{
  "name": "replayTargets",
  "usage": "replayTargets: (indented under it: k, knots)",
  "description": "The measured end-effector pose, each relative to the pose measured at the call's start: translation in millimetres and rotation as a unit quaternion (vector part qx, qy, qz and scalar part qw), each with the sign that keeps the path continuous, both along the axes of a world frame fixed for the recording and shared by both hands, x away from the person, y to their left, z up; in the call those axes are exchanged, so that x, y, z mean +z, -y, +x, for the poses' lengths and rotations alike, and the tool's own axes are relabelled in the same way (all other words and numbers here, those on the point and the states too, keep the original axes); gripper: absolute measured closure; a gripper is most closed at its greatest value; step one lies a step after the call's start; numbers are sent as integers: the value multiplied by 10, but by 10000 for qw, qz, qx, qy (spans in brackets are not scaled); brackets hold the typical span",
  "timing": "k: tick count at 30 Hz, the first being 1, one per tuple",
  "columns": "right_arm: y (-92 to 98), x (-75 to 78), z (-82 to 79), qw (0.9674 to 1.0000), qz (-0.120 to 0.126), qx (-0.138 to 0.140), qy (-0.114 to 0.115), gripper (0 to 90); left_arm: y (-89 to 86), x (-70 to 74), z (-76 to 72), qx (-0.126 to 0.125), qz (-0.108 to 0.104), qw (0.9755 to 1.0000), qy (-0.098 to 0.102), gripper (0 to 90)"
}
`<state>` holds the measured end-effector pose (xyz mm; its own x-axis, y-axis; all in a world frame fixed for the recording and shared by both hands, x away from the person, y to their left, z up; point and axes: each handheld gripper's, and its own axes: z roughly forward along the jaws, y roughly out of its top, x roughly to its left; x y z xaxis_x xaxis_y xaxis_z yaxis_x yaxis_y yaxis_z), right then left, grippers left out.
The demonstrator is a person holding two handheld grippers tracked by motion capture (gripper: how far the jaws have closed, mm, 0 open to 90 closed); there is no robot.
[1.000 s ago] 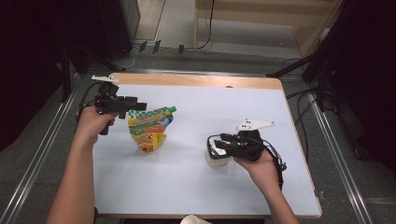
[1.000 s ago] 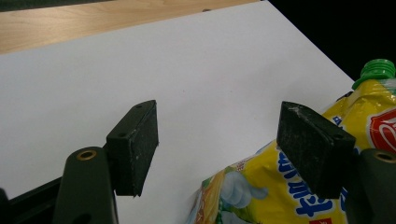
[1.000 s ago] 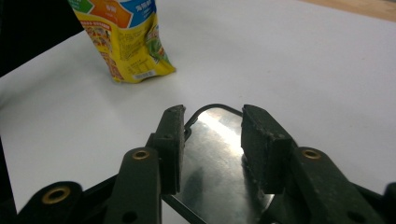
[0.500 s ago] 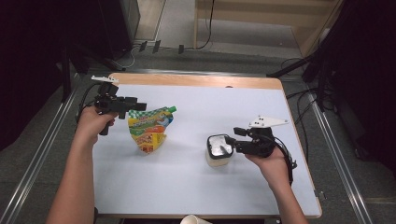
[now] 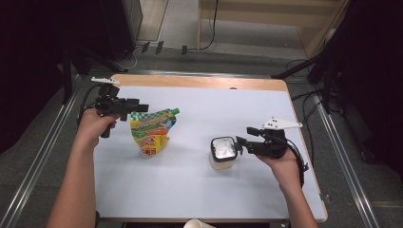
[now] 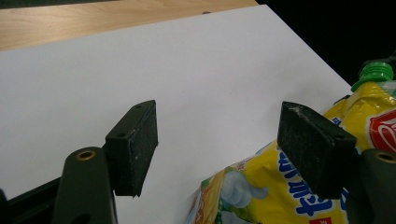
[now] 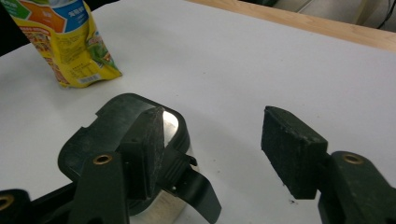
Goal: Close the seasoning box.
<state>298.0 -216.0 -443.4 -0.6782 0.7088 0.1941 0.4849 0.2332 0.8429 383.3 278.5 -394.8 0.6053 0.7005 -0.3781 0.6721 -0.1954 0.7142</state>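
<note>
The right gripper [image 5: 243,140] is standing open just beside a small lidded cup [image 5: 223,153]. Its jaws have just been opening and nothing is lying between the pads; in the right gripper view the cup [image 7: 175,133] is sitting off to the side of them, behind one jaw, its shiny foil top framed by a black rim. So the cup is looking set down and let go, near the right part of the table.

The left gripper [image 5: 142,108] is hovering with its jaws spread wide beside the top of a yellow spouted pouch [image 5: 151,130], which is standing left of the middle with its green cap up. In the left gripper view the pouch [image 6: 261,186] is lying partly behind one pad, and the pads are not pressing on it, so picking it up is probably what is left.

The table [image 5: 199,190] is carrying a plain white top with a strip of bare wood along its far edge. Grey floor, loose cables and dark equipment are surrounding it, and metal rails are running along both sides.
</note>
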Motion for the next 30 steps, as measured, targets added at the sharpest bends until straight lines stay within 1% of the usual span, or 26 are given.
replayTargets:
  k: [4, 8, 10, 14, 19, 21, 23, 25, 26, 28, 30]
  knots:
    - [56, -36, 22, 10000, 13, -58, -52, 391, -7, -8, 5, 18, 4, 10000, -11, 298]
    - [86, -71, 40, 10000, -30, -85, 18, 363, -23, -17, 10, 21, 21, 10000, -11, 298]
    - [110, -96, 51, 9999, -36, -107, -26, 352, -30, -22, 13, 46, 24, 10000, -21, 297]
    - [166, -156, 76, 9997, 9, -236, -95, 323, -36, -23, 14, 37, 38, 10000, -6, 297]
    - [214, -208, 95, 9992, -48, -377, -78, 298, -32, -29, 13, 33, 55, 10000, -1, 296]
    - [222, -222, 99, 9990, -110, -415, -82, 298, -30, -36, 15, 27, 73, 10000, -13, 296]
    - [228, -239, 104, 9988, -146, -449, -107, 298, -27, -48, 17, 2, 111, 9999, -23, 296]
    - [231, -256, 106, 9986, -129, -496, -153, 293, -19, -57, 19, -5, 148, 9999, -29, 297]
    - [233, -262, 106, 9986, -125, -483, -169, 286, -18, -60, 21, -9, 147, 9999, -42, 297]
    - [240, -275, 114, 9990, -105, -370, -222, 243, -17, -63, 26, -11, 143, 9999, -52, 297]
    - [239, -288, 118, 9989, -116, -372, -252, 245, -16, -66, 27, -10, 143, 9999, -59, 297]
